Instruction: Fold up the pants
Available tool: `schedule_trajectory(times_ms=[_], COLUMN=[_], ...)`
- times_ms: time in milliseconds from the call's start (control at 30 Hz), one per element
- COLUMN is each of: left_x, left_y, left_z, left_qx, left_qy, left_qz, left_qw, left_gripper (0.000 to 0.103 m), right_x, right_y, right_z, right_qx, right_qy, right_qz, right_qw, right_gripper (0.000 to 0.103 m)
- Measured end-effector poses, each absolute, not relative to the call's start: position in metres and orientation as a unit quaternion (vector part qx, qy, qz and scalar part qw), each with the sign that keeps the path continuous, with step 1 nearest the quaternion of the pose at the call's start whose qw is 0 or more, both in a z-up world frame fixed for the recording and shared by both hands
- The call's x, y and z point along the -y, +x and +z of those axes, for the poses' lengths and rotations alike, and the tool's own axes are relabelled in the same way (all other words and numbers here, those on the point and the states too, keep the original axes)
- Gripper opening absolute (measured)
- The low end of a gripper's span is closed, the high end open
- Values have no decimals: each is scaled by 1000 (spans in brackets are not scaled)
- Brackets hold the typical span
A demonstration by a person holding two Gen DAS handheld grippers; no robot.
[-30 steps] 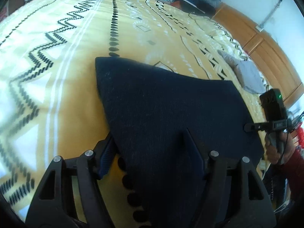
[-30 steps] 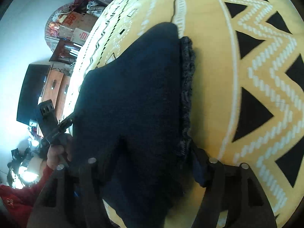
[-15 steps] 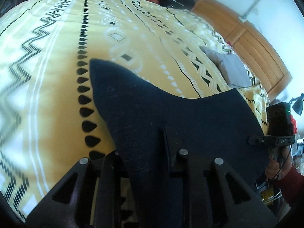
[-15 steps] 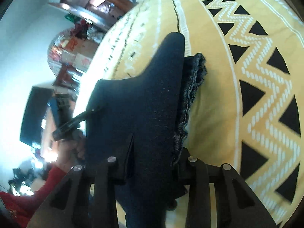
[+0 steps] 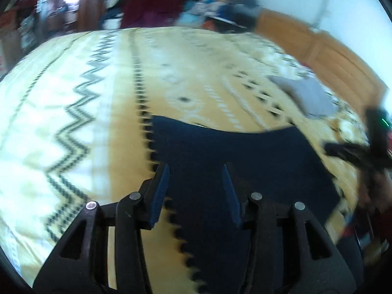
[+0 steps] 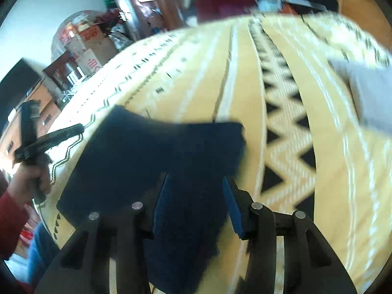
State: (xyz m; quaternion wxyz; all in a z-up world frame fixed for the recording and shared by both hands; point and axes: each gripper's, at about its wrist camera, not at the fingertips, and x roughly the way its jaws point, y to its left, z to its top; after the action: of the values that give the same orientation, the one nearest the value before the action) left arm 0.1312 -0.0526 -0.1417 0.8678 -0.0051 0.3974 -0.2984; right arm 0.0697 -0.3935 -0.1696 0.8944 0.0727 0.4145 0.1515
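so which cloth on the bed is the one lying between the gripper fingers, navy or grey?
The navy pants: they lie between both grippers' open fingers. The grey cloth lies apart, farther up the yellow patterned bedspread, untouched.

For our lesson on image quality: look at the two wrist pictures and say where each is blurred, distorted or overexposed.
Left wrist view: motion blur smears the bedspread pattern and the right gripper at the edge; fisheye bends the bed into a dome; the wall top right is blown out. Right wrist view: similar blur on the bedspread and grey cushion, while the pants and near fingers stay sharper.
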Motion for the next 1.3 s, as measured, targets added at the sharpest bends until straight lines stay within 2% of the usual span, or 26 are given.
schedule_trajectory(times_ms=[67,100,167,300,400,500,533,667,767,833,900,1000,1100,1167,1300], left_x=[71,77,81,82,74,63,62,67,77,74,72,61,33,9,-17], left_y=[131,135,141,111,97,97,95,78,60,59,58,61,72,84,91], left_z=[-158,-170,-191,-163,-168,-194,-192,-169,-177,-199,-202,-180,-179,-188,-203], left_qx=[-421,-439,-469,-427,-431,-459,-458,-438,-431,-446,-439,-425,-426,-448,-478], left_qy=[23,46,52,50,56,46,36,14,32,44,39,16,-8,-20,-32], left_qz=[-306,-287,-271,-307,-312,-287,-282,-288,-298,-282,-281,-256,-196,-130,-54], left_qw=[853,850,839,849,845,839,842,851,851,848,853,868,883,884,876], left_gripper=[48,44,43,45,46,47,47,46,55,61,62,63,77,78,79], right_x=[380,377,381,371,367,358,353,335,322,314,308,315,351,381,421], right_y=[89,95,113,101,69,57,55,46,23,19,14,7,-8,-17,-32], right_z=[-179,-186,-216,-188,-166,-200,-205,-182,-176,-201,-209,-189,-170,-174,-198], right_qx=[-429,-440,-495,-470,-440,-475,-466,-440,-419,-452,-443,-430,-397,-410,-455], right_qy=[51,45,50,19,8,0,-7,-30,-16,-24,-35,-9,34,47,66], right_qz=[152,145,136,129,147,142,138,114,123,123,118,109,54,-11,-81], right_qw=[889,885,857,873,886,868,874,890,900,883,888,896,916,911,884], right_gripper=[46,46,43,42,42,46,47,54,60,64,65,65,69,76,76])
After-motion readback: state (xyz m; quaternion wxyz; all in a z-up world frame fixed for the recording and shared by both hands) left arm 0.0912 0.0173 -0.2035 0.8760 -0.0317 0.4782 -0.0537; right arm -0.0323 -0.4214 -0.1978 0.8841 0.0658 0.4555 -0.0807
